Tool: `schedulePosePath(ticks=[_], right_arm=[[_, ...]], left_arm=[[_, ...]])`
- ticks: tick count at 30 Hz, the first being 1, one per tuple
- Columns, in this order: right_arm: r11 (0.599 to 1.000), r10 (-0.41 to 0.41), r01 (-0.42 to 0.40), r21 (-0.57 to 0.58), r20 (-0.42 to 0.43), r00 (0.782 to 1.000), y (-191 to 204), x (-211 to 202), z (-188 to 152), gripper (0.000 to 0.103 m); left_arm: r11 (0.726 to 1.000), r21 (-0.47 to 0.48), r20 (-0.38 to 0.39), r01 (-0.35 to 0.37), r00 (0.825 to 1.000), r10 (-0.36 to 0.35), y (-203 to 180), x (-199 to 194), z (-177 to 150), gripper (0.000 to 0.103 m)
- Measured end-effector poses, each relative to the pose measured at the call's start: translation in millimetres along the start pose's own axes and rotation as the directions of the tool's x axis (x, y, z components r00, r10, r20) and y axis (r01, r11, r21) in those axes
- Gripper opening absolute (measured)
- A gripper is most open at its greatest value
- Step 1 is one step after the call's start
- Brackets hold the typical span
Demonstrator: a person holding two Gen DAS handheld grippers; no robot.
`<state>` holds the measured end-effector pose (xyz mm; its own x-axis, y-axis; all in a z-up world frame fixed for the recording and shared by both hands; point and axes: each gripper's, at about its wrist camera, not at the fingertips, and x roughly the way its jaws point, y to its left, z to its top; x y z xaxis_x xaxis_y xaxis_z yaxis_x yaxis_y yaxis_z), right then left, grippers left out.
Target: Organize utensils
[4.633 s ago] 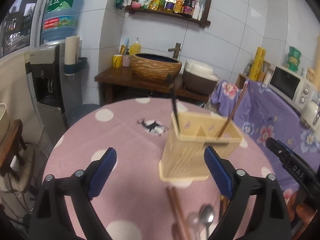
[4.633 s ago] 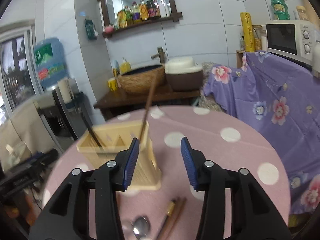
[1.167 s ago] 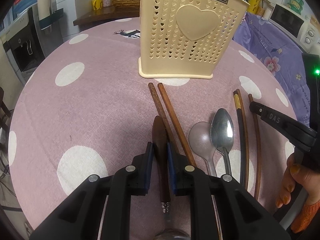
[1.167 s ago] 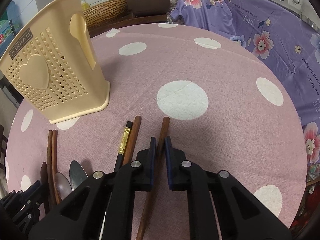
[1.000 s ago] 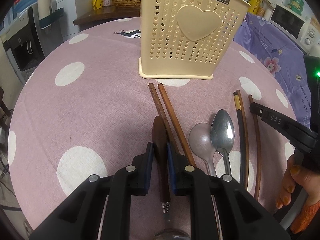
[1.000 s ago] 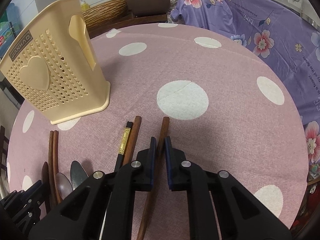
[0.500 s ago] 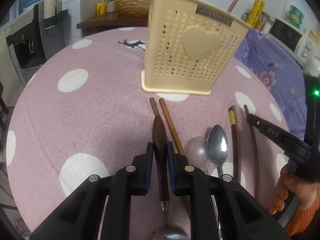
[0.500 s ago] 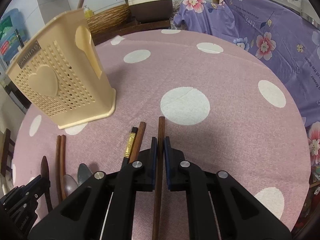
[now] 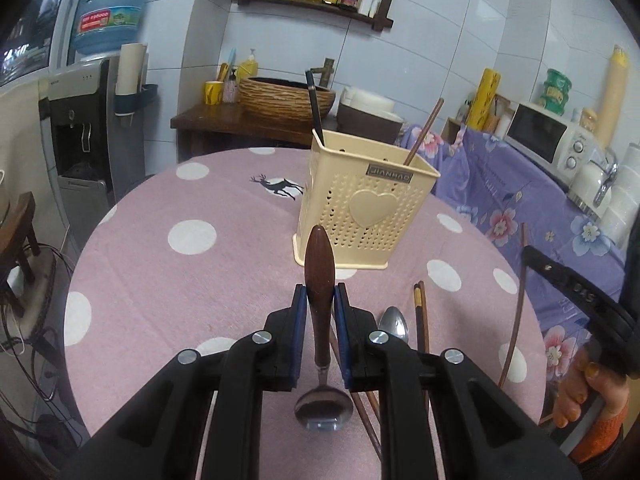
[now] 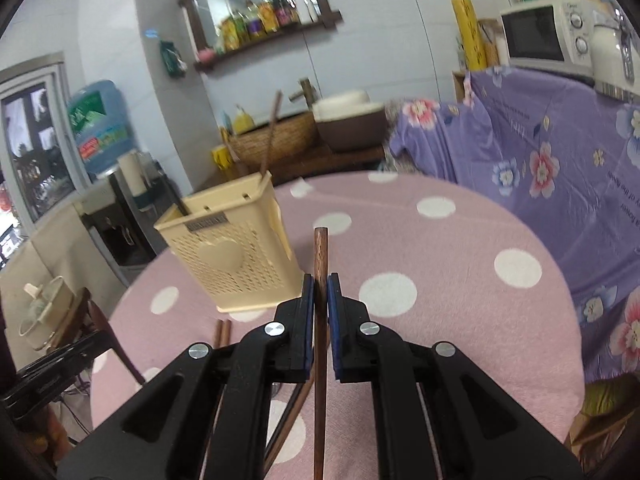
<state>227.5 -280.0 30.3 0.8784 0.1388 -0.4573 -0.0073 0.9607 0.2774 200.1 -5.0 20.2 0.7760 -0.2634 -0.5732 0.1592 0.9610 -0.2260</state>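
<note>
Spoon (image 9: 319,276) lifted in L gripper (image 9: 320,300), chopstick (image 10: 320,280) in R gripper (image 10: 320,292)

Utensil holder (image 9: 370,208) — small grey plate near its top rim reads "JIANHAO". Right gripper (image 9: 576,292) body, seen from the left wrist view, has raised letters "DAS". Purple flowered cloth (image 10: 568,184) has small print, partly "flower" — rest unreadable. Water bottle (image 9: 110,4) label has Chinese characters, not legible.

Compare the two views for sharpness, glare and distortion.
Left wrist: sharp; straight wall tiles bow near the rim, black corners, ceiling light glares on the spoon bowl. Right wrist: softer, the holder and shelf smeared, same fisheye bending, a bright lamp reflected in the mirror.
</note>
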Motion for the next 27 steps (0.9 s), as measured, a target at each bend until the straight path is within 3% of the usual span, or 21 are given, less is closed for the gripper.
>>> schedulePosePath(ticks=[6,8,12,19,21,23,27], right_arm=[[0.999,0.032,-0.031,-0.021,0.072,0.997,5.3,-28.3,10.8,0.008],[0.999,0.035,-0.032,-0.041,0.085,0.996,9.3,-31.6,12.8,0.008],[0.998,0.044,-0.039,-0.054,0.091,0.995,12.4,-33.4,14.5,0.008],[0.998,0.031,-0.027,-0.049,0.090,0.995,10.7,-30.0,14.0,0.008],[0.998,0.033,-0.029,-0.049,0.091,0.995,10.7,-30.3,13.3,0.008],[0.999,0.034,-0.030,-0.046,0.092,0.995,10.5,-30.6,12.5,0.008],[0.999,0.035,-0.031,-0.043,0.091,0.995,10.8,-30.2,11.6,0.008]], left_arm=[[1.000,-0.008,0.035,-0.003,0.999,0.003,4.7,-8.3,3.9,0.014],[1.000,-0.008,0.046,-0.004,0.999,0.005,4.9,-9.8,4.4,0.001],[0.998,0.029,0.056,-0.058,0.997,0.056,1.4,-7.4,6.9,0.001],[0.997,-0.009,-0.026,-0.072,0.997,0.072,22.6,17.8,14.3,0.002],[0.997,-0.042,-0.046,-0.061,0.997,0.059,32.8,26.8,20.6,0.014],[0.997,-0.043,-0.078,-0.062,0.995,0.058,40.5,41.9,27.0,0.050],[0.993,0.063,-0.179,-0.098,0.978,0.108,40.8,85.5,30.6,0.050]])
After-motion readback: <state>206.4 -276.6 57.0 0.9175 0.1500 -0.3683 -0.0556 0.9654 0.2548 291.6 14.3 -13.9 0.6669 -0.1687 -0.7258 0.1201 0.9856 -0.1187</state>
